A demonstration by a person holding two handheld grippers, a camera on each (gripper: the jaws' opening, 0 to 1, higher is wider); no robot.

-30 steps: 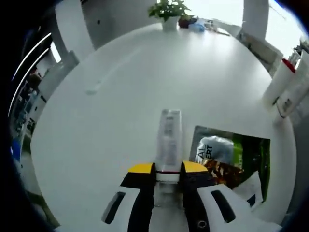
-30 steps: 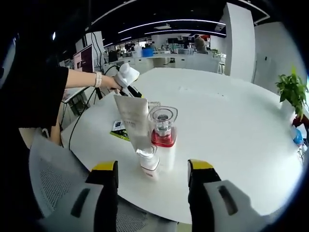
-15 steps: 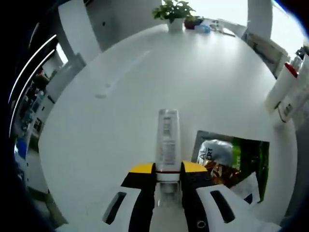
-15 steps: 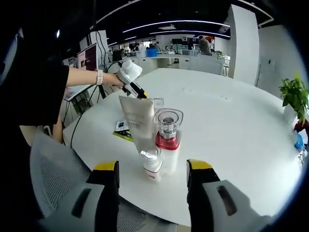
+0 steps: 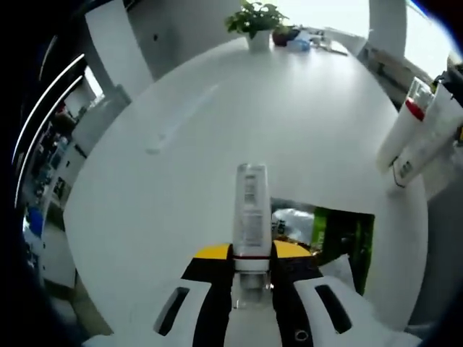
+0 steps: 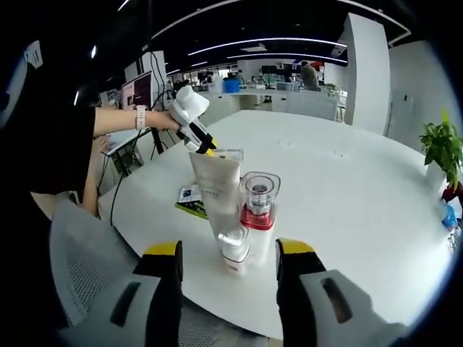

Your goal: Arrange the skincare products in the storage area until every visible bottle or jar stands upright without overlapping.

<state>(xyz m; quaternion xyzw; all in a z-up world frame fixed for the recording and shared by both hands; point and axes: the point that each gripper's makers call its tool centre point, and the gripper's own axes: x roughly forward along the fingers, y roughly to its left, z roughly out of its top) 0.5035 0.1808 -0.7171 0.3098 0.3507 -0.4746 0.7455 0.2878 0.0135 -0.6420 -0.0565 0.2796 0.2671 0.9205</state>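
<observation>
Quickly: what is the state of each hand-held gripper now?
Left hand-held gripper: closed on a clear bottle.
Right hand-held gripper: open, holding nothing.

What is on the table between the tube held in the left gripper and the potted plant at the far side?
In the left gripper view, only bare white table lies between the held tube and the potted plant.

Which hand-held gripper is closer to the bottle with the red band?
The right. The right hand-held gripper is just in front of the red-banded bottle, jaws open around it. The left hand-held gripper is across the table, holding a small tube.
</observation>
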